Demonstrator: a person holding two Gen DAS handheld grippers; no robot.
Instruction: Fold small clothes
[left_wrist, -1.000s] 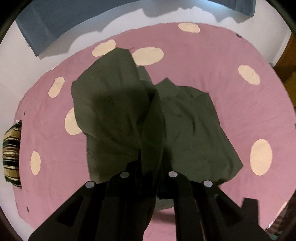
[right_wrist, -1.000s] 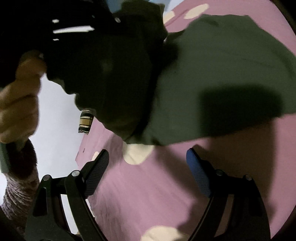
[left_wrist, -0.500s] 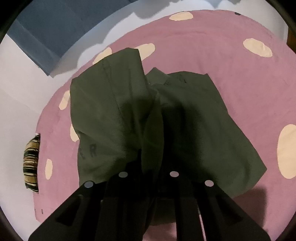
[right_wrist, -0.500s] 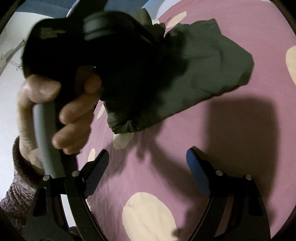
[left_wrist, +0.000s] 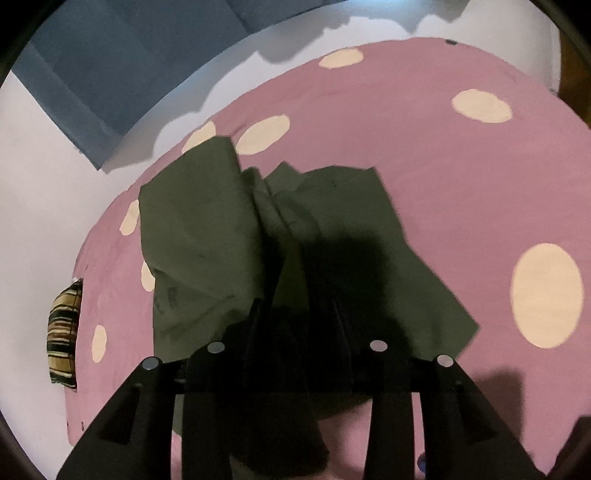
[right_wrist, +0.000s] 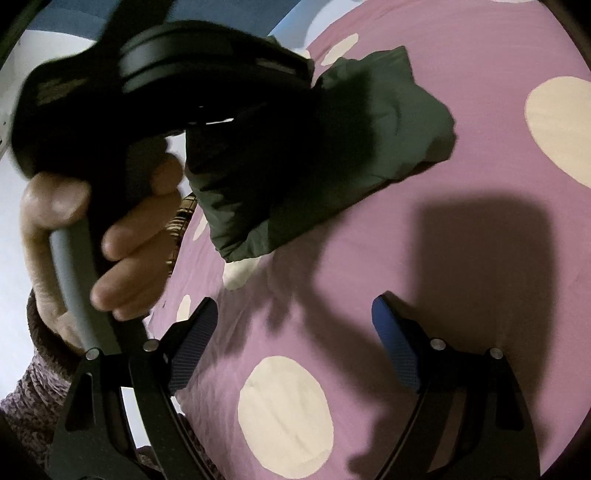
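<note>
A dark green garment (left_wrist: 207, 236) lies crumpled on the pink sheet with cream dots (left_wrist: 461, 177), one half folded up over the other. My left gripper (left_wrist: 297, 321) hovers over its near edge. Its jaws are opening, and a fold of the cloth still hangs between the fingers (left_wrist: 255, 325) without being pinched. In the right wrist view the garment (right_wrist: 388, 122) lies beyond a hand (right_wrist: 122, 240) that holds the left gripper's handle. My right gripper (right_wrist: 293, 314) stands wide open above bare sheet (right_wrist: 369, 258), short of the garment, with nothing between its fingers.
A striped brown and cream cushion (left_wrist: 64, 332) sits at the sheet's left edge. A blue cloth (left_wrist: 110, 74) lies on the white surface at the far left. A knitted sleeve (right_wrist: 29, 387) fills the right view's lower left corner.
The left gripper carried the held fold forward and down over the garment, and its fingers have now spread apart. In the right view the garment shifted away toward the upper left.
</note>
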